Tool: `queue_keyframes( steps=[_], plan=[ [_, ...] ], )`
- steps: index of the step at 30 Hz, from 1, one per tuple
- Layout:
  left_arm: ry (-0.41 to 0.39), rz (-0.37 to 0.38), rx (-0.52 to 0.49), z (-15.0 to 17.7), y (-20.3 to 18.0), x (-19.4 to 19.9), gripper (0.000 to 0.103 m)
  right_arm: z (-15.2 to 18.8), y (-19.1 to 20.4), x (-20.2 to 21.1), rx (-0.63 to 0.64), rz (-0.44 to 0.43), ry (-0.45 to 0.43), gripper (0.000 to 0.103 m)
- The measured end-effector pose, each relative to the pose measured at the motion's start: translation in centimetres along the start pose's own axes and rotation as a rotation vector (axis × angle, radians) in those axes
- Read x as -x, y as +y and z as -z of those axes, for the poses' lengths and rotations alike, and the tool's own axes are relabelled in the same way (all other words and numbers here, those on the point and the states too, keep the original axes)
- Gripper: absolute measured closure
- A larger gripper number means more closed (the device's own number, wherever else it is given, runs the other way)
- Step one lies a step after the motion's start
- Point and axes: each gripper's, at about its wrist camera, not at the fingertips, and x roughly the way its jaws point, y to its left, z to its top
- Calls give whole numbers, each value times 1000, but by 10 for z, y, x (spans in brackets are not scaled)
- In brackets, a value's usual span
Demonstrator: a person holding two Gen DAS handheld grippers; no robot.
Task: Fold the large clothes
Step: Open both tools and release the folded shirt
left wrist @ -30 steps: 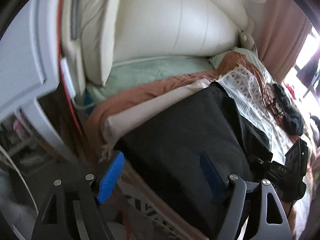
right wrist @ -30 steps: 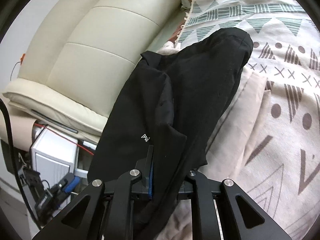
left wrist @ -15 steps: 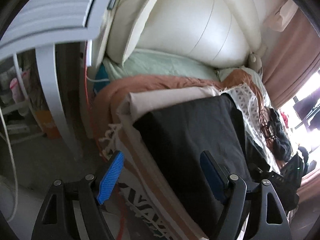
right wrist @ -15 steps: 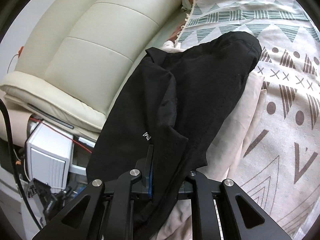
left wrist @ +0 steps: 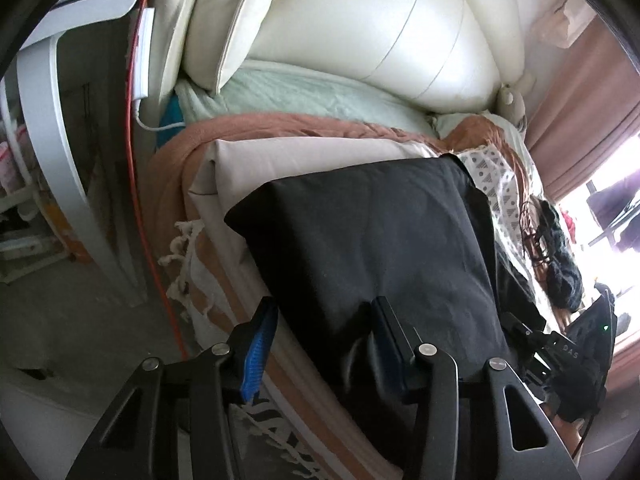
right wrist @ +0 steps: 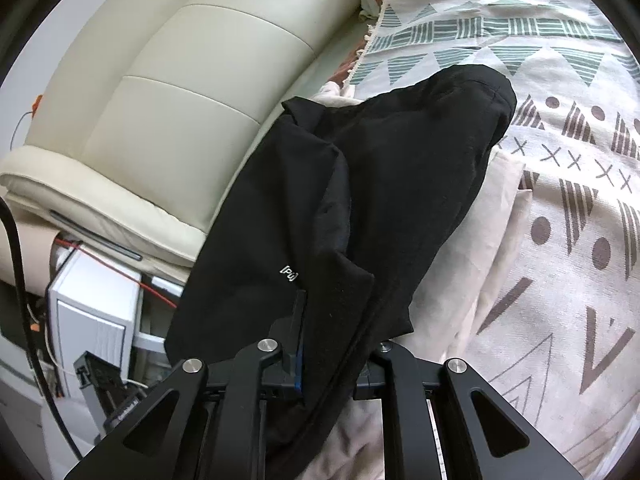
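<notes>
A cream padded headboard (left wrist: 400, 40) backs the bed, pinkish curtains (left wrist: 580, 100) flanking what seems a bright, overexposed window (left wrist: 600, 184).

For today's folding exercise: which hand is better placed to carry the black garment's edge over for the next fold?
Right, probably. The right tongs are already shut on the black garment; the left tongs are closing around its edge without a grip yet.

The garment (right wrist: 384, 184) is plain black with a tiny white logo (right wrist: 289, 278) printed on it. Beneath it lies a pale beige cloth (left wrist: 304, 156). The blanket (right wrist: 560, 80) is off-white, patterned with grey-green striped triangles, brown dots, crosses and chevrons. A rust-brown throw (left wrist: 256, 124) and a mint-green sheet (left wrist: 304, 92) show under the cream headboard (left wrist: 360, 20). The curtain (left wrist: 580, 92) is dusty pink. Each tool is black with blue pads (left wrist: 256, 344).
</notes>
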Motion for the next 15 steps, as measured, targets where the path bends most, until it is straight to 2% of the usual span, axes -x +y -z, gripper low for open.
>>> queue_keyframes(
  steps=[6, 9, 11, 15],
  plan=[
    [-8, -37, -35, 9, -8, 9, 50, 4, -1, 11, 26, 69, -15, 75],
    [-9, -65, -50, 13, -11, 14, 45, 5, -3, 22, 28, 111, -34, 71],
    [-5, -76, -50, 14, -13, 16, 44, 6, -5, 30, 38, 163, -52, 62],
    [-13, -77, -67, 17, -25, 27, 44, 11, -8, 54, 66, 227, -81, 60]
  ],
)
